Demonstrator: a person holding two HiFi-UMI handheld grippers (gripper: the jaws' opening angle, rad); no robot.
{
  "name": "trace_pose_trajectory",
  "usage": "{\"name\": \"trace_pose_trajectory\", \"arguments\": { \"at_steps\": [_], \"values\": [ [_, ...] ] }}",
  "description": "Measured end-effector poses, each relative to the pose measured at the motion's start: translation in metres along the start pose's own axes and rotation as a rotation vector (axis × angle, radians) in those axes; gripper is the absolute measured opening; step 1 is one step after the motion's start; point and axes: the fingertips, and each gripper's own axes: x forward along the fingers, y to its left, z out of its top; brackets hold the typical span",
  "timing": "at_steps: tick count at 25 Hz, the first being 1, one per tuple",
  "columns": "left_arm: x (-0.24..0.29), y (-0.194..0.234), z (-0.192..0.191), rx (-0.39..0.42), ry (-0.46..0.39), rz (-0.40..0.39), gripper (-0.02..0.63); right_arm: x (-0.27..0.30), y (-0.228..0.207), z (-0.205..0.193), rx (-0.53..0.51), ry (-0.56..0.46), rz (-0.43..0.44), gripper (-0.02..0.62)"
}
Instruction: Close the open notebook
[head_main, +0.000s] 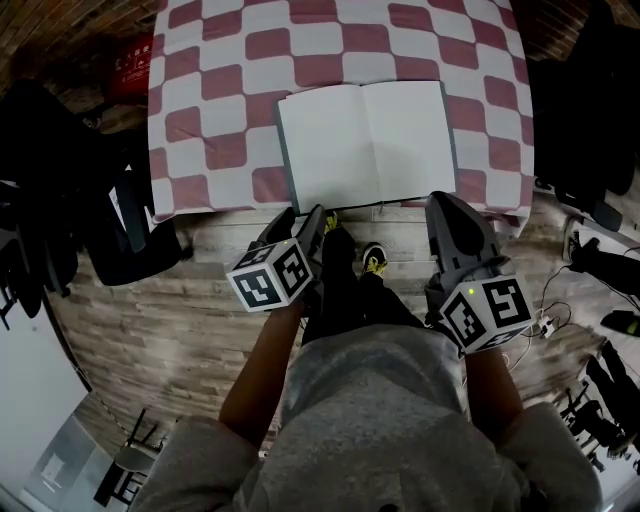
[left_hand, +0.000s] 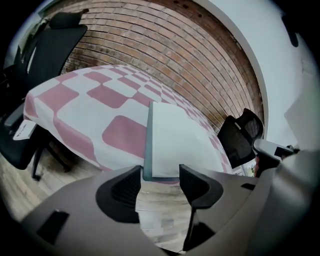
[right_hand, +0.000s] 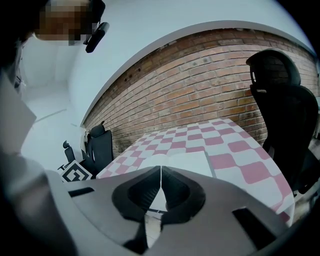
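On the pink-and-white checked tablecloth (head_main: 215, 120) an open notebook (head_main: 365, 145) is seen lying flat, blank pages up, close to the near edge. Just short of the notebook's near left corner the left gripper (left_hand: 160, 176) is held — its jaws are spread apart, with nothing gripped between them. By the notebook's near right corner the right gripper (right_hand: 161, 172) is held — jaws pressed together, empty. Beyond the notebook a brick wall (right_hand: 200, 95) is visible.

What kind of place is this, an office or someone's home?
Probably an office or studio workspace rather than a home: black office chairs stand around a table covered by a pink-checked cloth, and a bare brick wall runs behind it.
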Motion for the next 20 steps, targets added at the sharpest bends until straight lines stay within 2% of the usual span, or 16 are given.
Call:
{"name": "trace_pose_trajectory", "arguments": {
  "at_steps": [4,9,14,18,20],
  "values": [
    [-0.006,-0.004,0.004,-0.008,-0.008,-0.011,0.238,0.001,0.001,0.003,0.004,-0.009,-0.002,0.028],
    [-0.008,0.009,0.001,0.009,-0.019,0.033,0.109,0.001,0.003,0.003,0.008,-0.013,-0.001,0.028],
    [-0.013,0.008,0.009,0.003,-0.057,0.038,0.042,0.000,0.004,0.004,0.010,-0.016,0.002,0.028],
    [-0.018,0.006,0.012,-0.011,-0.088,0.024,0.026,-0.003,0.003,0.006,0.008,-0.026,0.001,0.028],
    [-0.023,0.000,0.018,0.009,-0.109,0.015,0.026,-0.005,0.002,0.007,0.010,-0.034,-0.005,0.028]
  ]
}}
